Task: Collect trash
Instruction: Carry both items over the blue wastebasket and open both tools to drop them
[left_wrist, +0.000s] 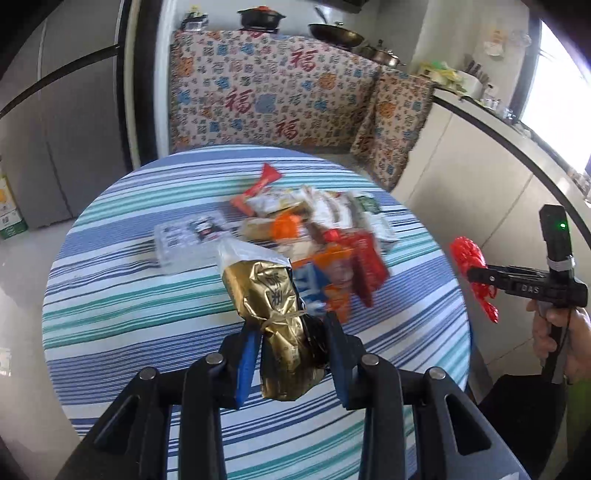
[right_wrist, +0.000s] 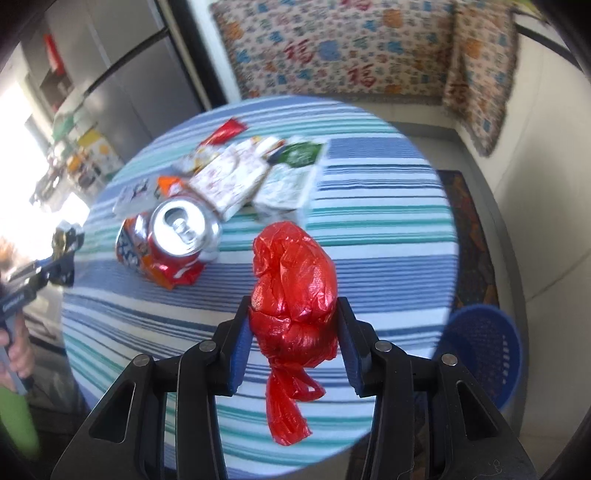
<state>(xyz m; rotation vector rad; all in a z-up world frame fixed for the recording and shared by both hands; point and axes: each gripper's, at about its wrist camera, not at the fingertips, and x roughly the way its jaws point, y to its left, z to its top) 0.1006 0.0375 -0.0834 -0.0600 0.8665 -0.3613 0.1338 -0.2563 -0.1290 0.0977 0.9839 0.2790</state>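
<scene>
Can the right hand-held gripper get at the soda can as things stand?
Probably not yet. The right hand-held gripper is already full, shut on the red plastic bag. The soda can itself lies exposed at the pile's near edge, nothing over it.

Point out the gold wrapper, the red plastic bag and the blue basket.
gold wrapper (left_wrist: 271, 295): left wrist view, on its printed front.
red plastic bag (right_wrist: 295, 291): right wrist view, on its bunched middle.
blue basket (right_wrist: 487, 347): right wrist view, on its mesh wall.

gold foil wrapper (left_wrist: 275, 295) – red plastic bag (right_wrist: 295, 291) – blue-teal-white striped tablecloth (right_wrist: 369, 192)
</scene>
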